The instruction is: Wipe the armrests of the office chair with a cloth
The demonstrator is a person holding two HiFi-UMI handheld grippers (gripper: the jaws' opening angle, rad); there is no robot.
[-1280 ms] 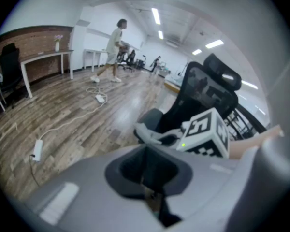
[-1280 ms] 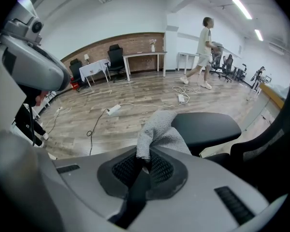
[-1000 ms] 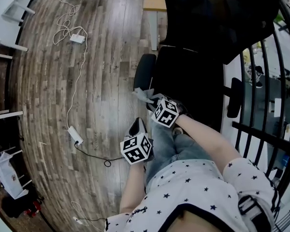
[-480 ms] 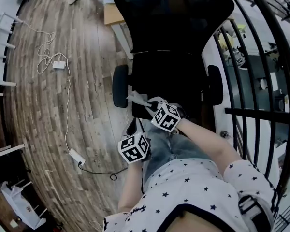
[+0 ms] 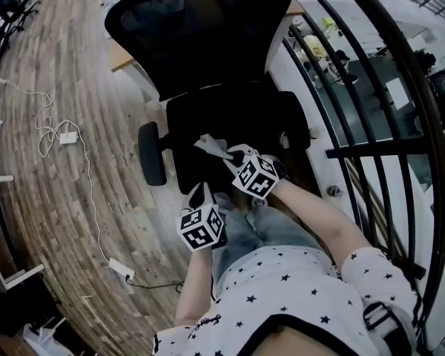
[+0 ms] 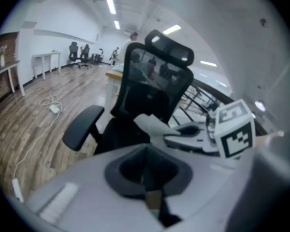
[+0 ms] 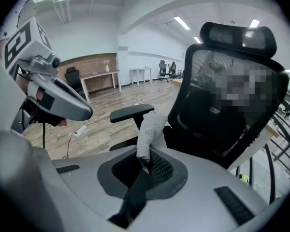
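A black office chair (image 5: 208,28) stands in front of me, seat (image 5: 237,121) toward me. Its left armrest (image 5: 152,154) shows plainly; the right one merges with the seat's dark edge. My right gripper (image 5: 224,153) is shut on a pale grey cloth (image 5: 209,145) over the seat's front, right of the left armrest. In the right gripper view the cloth (image 7: 150,129) sticks up from the gripper (image 7: 144,161), with the armrest (image 7: 131,112) behind. My left gripper (image 5: 202,193) hangs lower, near my knees, shut and holding nothing. The left gripper view has the armrest (image 6: 82,127) and cloth (image 6: 152,124).
A white cable with a power adapter (image 5: 67,136) trails over the wooden floor on the left. Black railing bars (image 5: 371,147) curve close along the right side of the chair. A wooden desk edge (image 5: 122,54) sits behind the chair.
The chair has slid left and toward the middle of the head view, now facing me squarely. Both grippers keep roughly their places, the cloth still held by the right one.
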